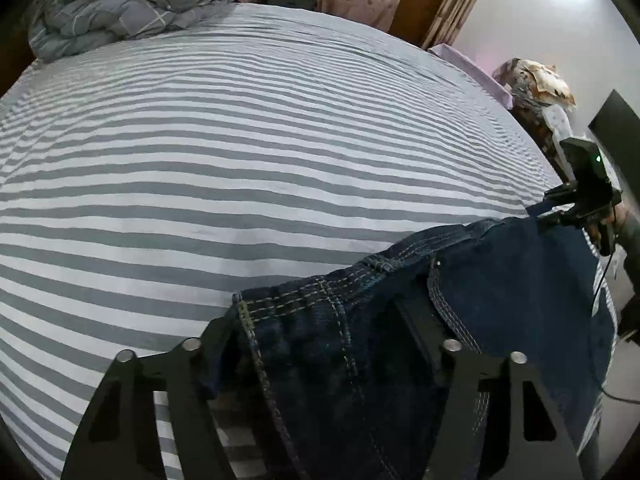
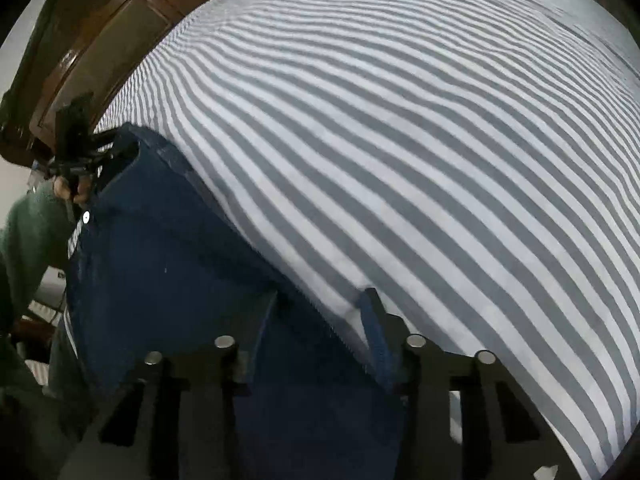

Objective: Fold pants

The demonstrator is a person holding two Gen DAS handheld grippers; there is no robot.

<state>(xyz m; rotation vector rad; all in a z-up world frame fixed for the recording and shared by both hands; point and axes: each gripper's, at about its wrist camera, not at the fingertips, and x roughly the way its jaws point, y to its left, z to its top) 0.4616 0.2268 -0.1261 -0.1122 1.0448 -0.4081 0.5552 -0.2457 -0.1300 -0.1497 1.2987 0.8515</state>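
Left wrist view: dark, stiff denim pants (image 1: pixel 400 320) with pale contrast stitching lie along the near edge of a bed sheet (image 1: pixel 240 160) striped grey and white; the left gripper (image 1: pixel 324 312) has its jaws part closed with the waistband corner between them. Right wrist view: the right gripper (image 2: pixel 320 316) stands narrower, waistband cloth between its fingers; whether either truly pinches, I cannot tell; a rumpled quilt (image 1: pixel 120 4) lies at the far end.
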